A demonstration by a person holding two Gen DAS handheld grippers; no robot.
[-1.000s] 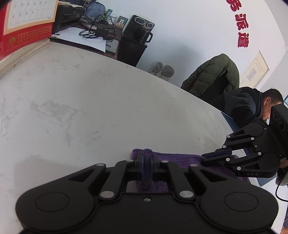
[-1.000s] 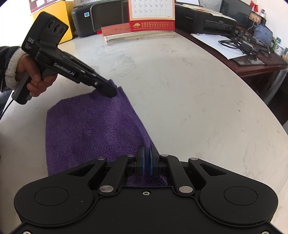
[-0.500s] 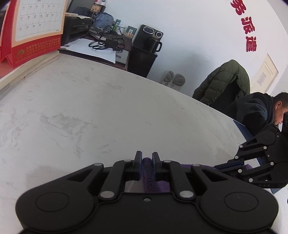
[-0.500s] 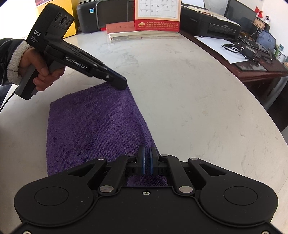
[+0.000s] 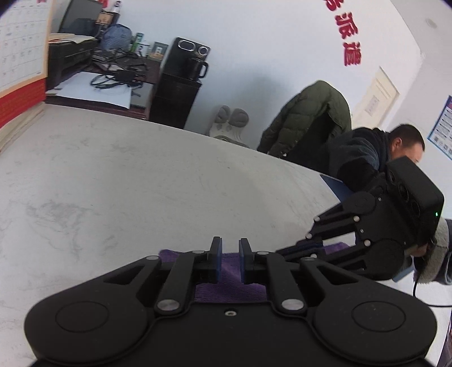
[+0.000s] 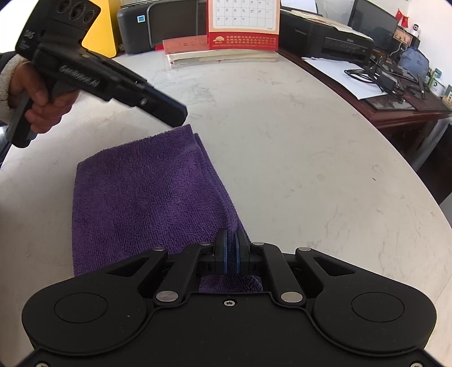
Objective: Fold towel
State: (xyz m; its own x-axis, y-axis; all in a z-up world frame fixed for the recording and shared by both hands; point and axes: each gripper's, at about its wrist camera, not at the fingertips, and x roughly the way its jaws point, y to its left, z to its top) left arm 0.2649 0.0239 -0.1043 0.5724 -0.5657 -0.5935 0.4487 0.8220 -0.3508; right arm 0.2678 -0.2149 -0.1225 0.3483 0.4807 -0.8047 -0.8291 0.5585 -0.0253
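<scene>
A purple towel [image 6: 147, 197] lies folded flat on the pale marble table [image 6: 296, 141], with its layered edge along the right side. My right gripper [image 6: 231, 254] is shut on the towel's near right corner, and purple cloth shows between its blue pads. In the left wrist view that right gripper [image 5: 285, 250] reaches in from the right with its tips on the towel [image 5: 228, 271]. My left gripper [image 5: 230, 254] is open, with nothing between its fingers and the towel below them. From the right wrist view, the left gripper [image 6: 175, 115] hovers just above the towel's far corner.
A red desk calendar [image 6: 243, 25] on stacked books [image 6: 220, 55] and a printer [image 6: 158, 25] stand at the table's far side. A dark desk with cables [image 6: 375, 76] lies beyond the right edge. A seated person [image 5: 367, 152] and a green coat [image 5: 308, 118] are behind the table.
My left gripper has opened, let go of the towel's far corner and lifted off it. The right gripper stays shut on the near corner.
</scene>
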